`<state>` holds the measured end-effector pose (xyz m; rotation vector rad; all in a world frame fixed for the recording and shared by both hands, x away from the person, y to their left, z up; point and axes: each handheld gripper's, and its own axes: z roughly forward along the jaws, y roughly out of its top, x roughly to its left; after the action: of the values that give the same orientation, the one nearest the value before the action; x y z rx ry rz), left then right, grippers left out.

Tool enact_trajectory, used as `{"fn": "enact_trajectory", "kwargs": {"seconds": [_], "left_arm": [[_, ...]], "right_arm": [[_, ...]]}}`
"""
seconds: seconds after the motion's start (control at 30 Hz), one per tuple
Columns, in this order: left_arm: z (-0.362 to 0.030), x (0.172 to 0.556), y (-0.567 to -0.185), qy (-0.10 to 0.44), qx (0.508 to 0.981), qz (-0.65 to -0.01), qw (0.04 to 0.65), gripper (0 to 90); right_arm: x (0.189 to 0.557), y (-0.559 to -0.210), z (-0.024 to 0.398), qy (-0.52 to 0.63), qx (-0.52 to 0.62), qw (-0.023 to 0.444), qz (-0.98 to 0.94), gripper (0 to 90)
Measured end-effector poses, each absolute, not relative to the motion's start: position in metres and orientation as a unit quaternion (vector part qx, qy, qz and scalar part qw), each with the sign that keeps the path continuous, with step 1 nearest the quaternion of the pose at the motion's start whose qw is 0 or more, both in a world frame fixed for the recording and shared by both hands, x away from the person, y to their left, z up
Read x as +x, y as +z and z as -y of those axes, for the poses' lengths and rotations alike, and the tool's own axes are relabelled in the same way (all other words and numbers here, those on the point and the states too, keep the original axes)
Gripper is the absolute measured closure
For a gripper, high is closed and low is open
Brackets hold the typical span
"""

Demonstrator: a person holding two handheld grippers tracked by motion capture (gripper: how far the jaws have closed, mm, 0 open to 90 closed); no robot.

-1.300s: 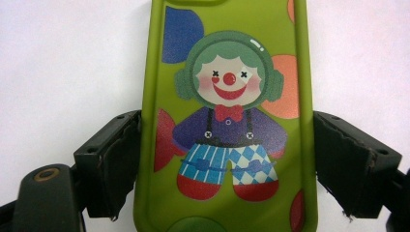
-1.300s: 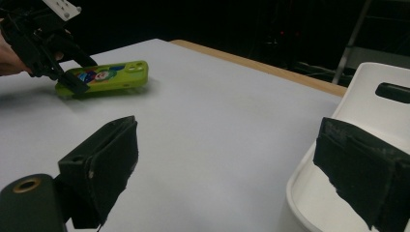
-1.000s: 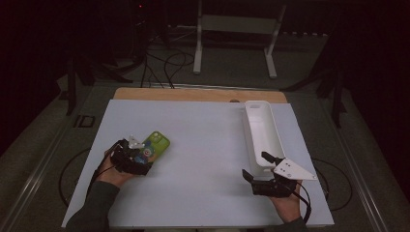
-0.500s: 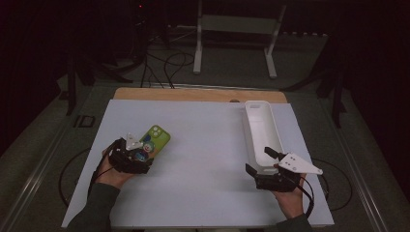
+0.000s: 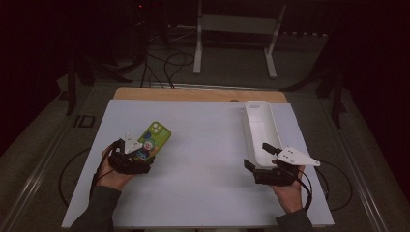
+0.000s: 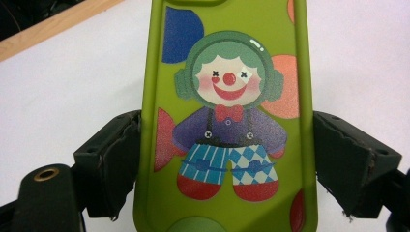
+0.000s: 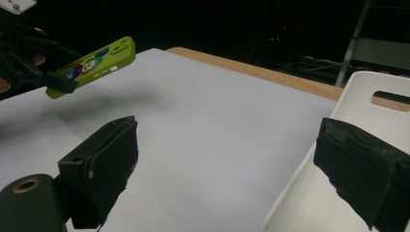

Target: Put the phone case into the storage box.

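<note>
Phone [image 6: 227,121] clamped in left gripper [image 5: 138,157], lifted off table | right gripper [image 5: 263,157] wide, straddling tray [image 5: 258,128] rim

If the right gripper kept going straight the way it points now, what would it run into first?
Most likely the white tray: the right gripper stands open, its jaws straddling the tray's near-left rim, one jaw over the tray and the other over the white table. Depth is hard to judge, so contact height is uncertain.

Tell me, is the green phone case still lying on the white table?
Apart. The right gripper view shows the phone case lifted clear of the table, its shadow underneath.
</note>
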<state>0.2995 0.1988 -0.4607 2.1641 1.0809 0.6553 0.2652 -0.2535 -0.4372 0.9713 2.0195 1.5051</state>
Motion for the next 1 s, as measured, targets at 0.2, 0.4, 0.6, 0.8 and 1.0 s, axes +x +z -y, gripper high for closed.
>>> {"fn": "enact_trajectory", "kwargs": {"seconds": [0.2, 0.4, 0.6, 0.8, 1.0], "left_arm": [[-0.198, 0.294, -0.456, 0.262, 0.813, -0.404, 0.327, 16.5], [-0.196, 0.291, -0.454, 0.271, 0.809, -0.399, 0.337, 16.5], [-0.194, 0.288, -0.451, 0.282, 0.802, -0.395, 0.348, 16.5], [-0.191, 0.284, -0.45, 0.295, 0.798, -0.386, 0.356, 16.5], [-0.189, 0.282, -0.447, 0.304, 0.792, -0.38, 0.368, 16.5]], "right_arm": [[0.269, -0.434, 0.252, 0.545, 0.352, 0.218, -0.729, 8.3], [0.275, -0.427, 0.25, 0.546, 0.349, 0.213, -0.731, 8.3], [0.279, -0.423, 0.246, 0.547, 0.346, 0.207, -0.734, 8.3], [0.283, -0.42, 0.243, 0.546, 0.345, 0.199, -0.737, 8.3], [0.287, -0.418, 0.241, 0.544, 0.345, 0.19, -0.741, 8.4]]}}
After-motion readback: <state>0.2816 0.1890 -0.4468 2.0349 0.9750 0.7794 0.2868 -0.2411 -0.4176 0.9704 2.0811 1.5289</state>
